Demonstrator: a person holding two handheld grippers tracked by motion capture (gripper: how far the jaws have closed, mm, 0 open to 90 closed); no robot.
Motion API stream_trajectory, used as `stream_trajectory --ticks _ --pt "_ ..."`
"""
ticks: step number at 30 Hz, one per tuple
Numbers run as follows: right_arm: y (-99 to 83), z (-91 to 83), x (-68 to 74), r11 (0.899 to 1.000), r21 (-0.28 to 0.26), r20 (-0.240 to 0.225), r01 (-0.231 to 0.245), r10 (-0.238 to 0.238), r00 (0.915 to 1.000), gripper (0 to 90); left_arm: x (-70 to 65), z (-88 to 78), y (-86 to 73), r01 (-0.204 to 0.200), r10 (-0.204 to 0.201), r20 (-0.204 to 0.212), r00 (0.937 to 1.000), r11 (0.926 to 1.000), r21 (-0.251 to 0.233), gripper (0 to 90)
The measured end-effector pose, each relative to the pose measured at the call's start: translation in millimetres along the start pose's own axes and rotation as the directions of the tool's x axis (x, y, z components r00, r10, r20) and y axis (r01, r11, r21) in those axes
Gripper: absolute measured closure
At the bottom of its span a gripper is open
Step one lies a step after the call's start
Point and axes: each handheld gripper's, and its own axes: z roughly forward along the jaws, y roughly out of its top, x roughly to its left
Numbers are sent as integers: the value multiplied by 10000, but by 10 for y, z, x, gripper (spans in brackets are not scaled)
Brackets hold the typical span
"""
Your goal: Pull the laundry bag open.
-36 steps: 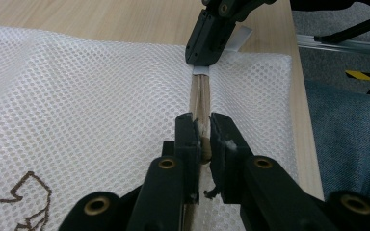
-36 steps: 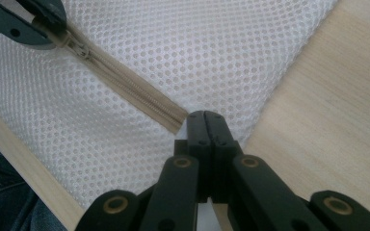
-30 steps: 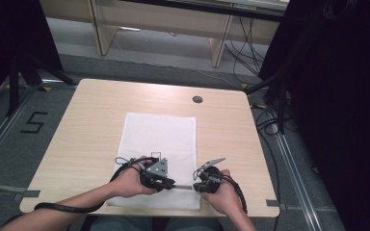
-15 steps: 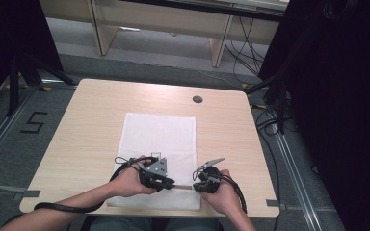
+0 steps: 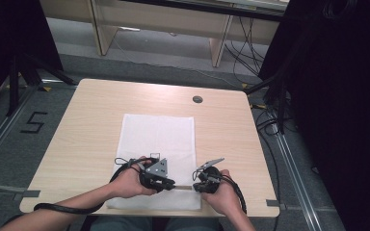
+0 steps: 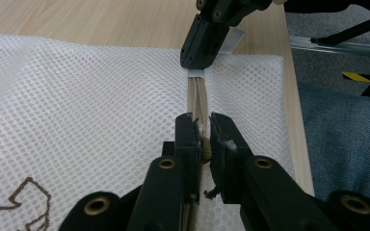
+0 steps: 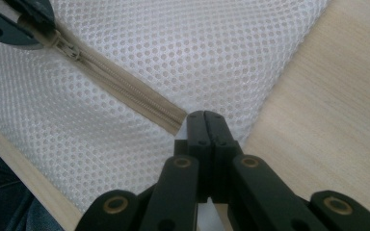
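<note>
A: What is the left gripper doing?

B: Its two black jaws are squeezed on the little zipper pull of the white mesh bag.

A: And the right gripper?

B: Its jaws are pressed tight together, pinching the bag's edge at the end of the tan zipper.

A: Where is the bag?

B: It lies flat on the wooden table, near the front edge. The zipper runs between the two grippers. Farther back there is a small dark round spot in the table.

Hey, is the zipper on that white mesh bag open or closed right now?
Closed between the two grippers: the zipper teeth run meshed across the mesh bag. Beyond that, cannot tell.
</note>
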Motion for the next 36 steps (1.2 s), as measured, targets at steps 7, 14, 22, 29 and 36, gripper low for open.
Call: stream_trajectory --ticks 7,14,22,29,36 --pt "-1 -4 10 9999 57 30 -113 113 9999 900 5 3 -13 -12 12 19 10000 10000 -1 820" --pt "-7 -7 25 9998 65 119 -210 209 9997 900 -4 -14 -8 -39 41 -188 9998 9999 109 820" --pt "-5 3 10 9999 -112 60 92 -91 9999 900 -16 -22 -27 -99 102 -195 9998 9999 133 820" --pt "-5 -9 17 9998 98 45 -196 195 9998 900 4 -35 -40 33 -32 -135 9999 9999 133 820" --pt "-3 -2 13 10000 16 26 -41 41 10000 900 4 -71 -61 4 -2 -168 9999 9999 107 820"
